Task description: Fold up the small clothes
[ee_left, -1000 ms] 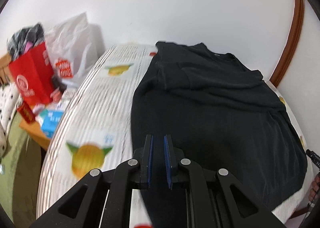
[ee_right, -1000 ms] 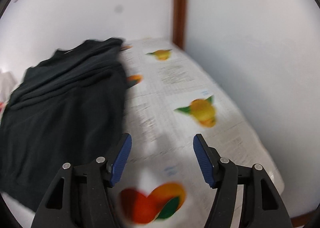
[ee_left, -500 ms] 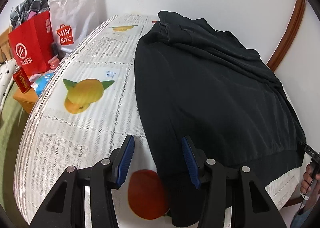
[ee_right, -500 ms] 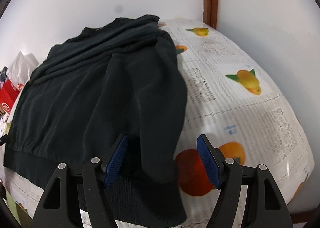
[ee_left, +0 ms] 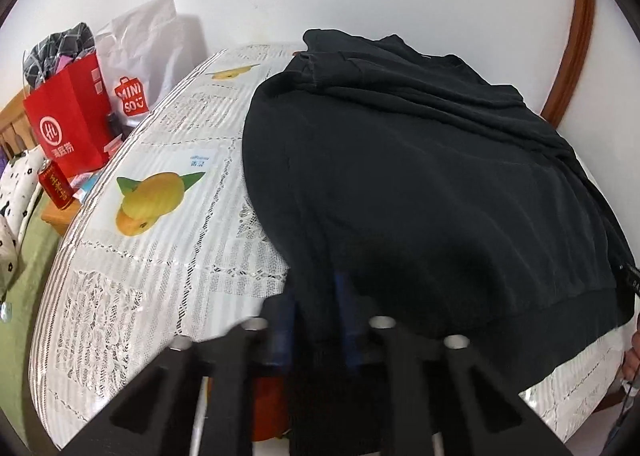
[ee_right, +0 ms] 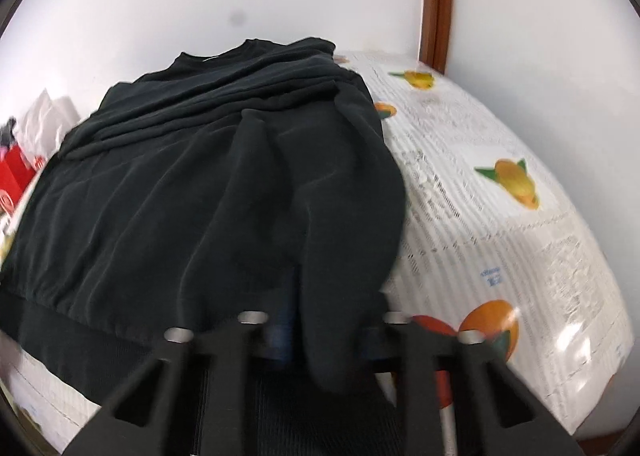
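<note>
Black cotton sweatshirt (ee_left: 420, 184) lies spread across the lace-patterned white tablecloth with printed fruit (ee_left: 160, 256), its sleeves already laid inward over the body and its ribbed hem hanging at the near edge. We have our left gripper (ee_left: 314, 320) pinched narrow on the hem's left corner, our right gripper (ee_right: 320, 332) likewise closed on cloth at the right corner. We judge the lengthwise fold remains undone.

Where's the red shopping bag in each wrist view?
Left wrist: red shopping bag stands far left, beside the table, before a white Miniso bag.
Right wrist: only a blurred red sliver at the far left edge.
Shared landmark: the black sweatshirt on the table.
</note>
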Demonstrator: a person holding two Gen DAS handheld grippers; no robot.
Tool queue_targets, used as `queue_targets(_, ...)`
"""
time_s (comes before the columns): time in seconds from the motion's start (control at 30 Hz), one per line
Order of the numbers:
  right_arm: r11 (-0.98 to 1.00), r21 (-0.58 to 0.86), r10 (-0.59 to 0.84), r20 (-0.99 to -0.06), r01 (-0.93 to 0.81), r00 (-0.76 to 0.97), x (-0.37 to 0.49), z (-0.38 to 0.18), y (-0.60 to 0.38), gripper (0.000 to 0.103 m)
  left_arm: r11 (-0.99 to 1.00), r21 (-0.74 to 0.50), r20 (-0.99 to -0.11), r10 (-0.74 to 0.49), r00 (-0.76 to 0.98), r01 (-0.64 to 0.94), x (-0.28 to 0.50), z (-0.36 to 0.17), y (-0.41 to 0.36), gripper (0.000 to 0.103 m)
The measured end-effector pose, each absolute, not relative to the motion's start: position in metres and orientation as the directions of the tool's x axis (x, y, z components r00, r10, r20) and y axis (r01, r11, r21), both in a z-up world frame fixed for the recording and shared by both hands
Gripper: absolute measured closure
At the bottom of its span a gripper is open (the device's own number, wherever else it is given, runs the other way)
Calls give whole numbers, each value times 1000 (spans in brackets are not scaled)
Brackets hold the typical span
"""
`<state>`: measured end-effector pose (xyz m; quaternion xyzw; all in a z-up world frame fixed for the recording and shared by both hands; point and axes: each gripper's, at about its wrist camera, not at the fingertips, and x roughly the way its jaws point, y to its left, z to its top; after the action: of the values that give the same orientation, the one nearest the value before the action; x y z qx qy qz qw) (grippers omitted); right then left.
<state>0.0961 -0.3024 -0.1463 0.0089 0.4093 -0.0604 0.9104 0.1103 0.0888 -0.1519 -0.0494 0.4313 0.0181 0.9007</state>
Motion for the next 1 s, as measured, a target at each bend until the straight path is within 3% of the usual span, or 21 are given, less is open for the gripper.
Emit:
queue_targets(0.3, 988, 118, 11, -710, 104, 704, 54, -118, -322, 96, 979, -200, -721, -118, 683, -42, 65, -118, 118, 94)
queue_targets(0.6, 995, 102, 47, -600, 19, 799, -15, -70, -312, 96, 967, -253, -612, -181, 770, 26, 6, -67, 135, 94)
queue_targets(1.0, 990, 139, 59, -468, 7, 882, 3, -9, -317, 96, 964, -263, -503, -166, 848, 32, 33, -26, 136, 94)
